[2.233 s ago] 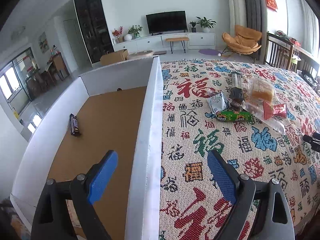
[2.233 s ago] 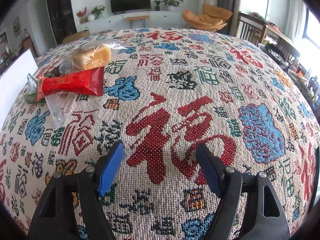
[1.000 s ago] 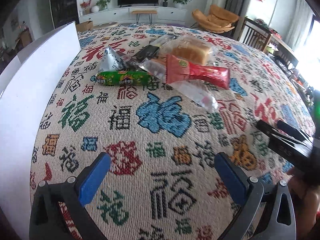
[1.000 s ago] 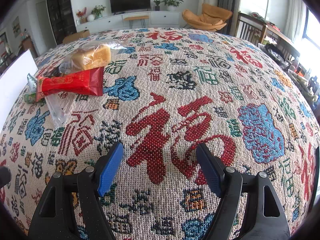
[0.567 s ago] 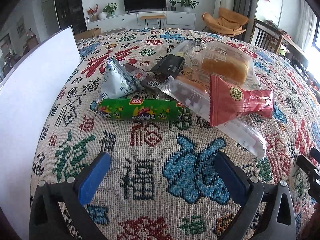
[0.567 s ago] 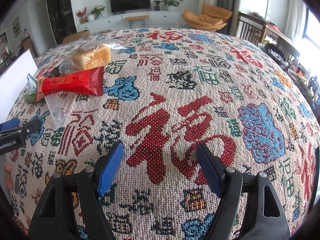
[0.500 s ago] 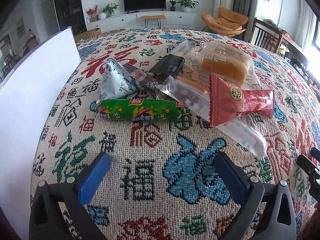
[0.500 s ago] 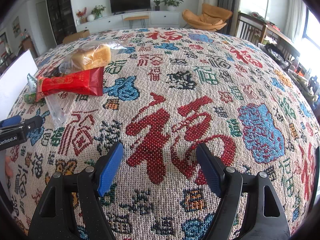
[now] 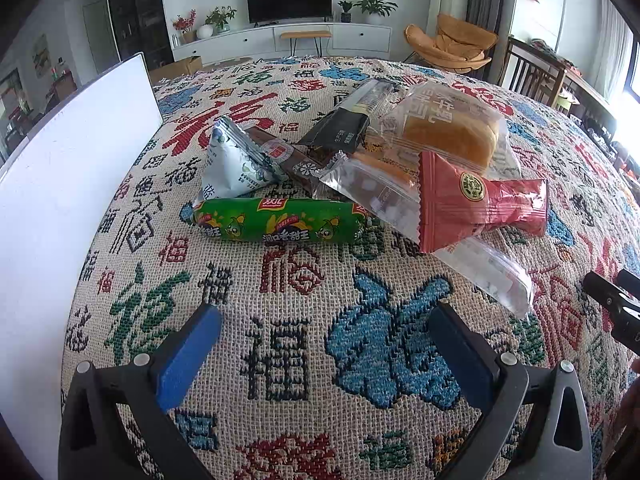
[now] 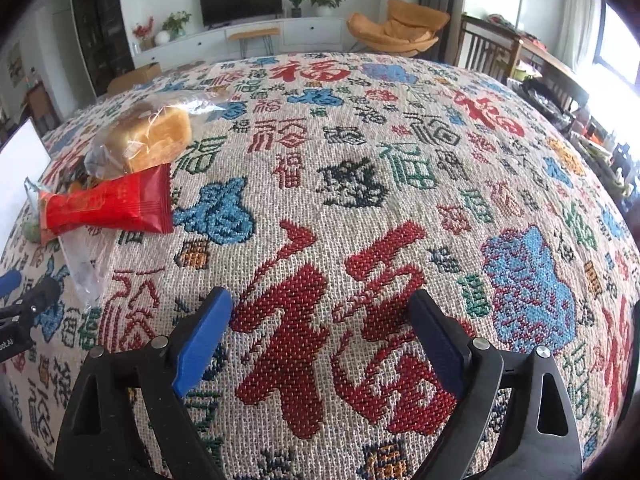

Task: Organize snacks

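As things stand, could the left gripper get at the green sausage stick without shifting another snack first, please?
Probably yes. The left gripper is open and empty, with only bare tablecloth before the green sausage stick, the pile's nearest item. The clear packet touches its right end, so a mid-length grasp looks safest.
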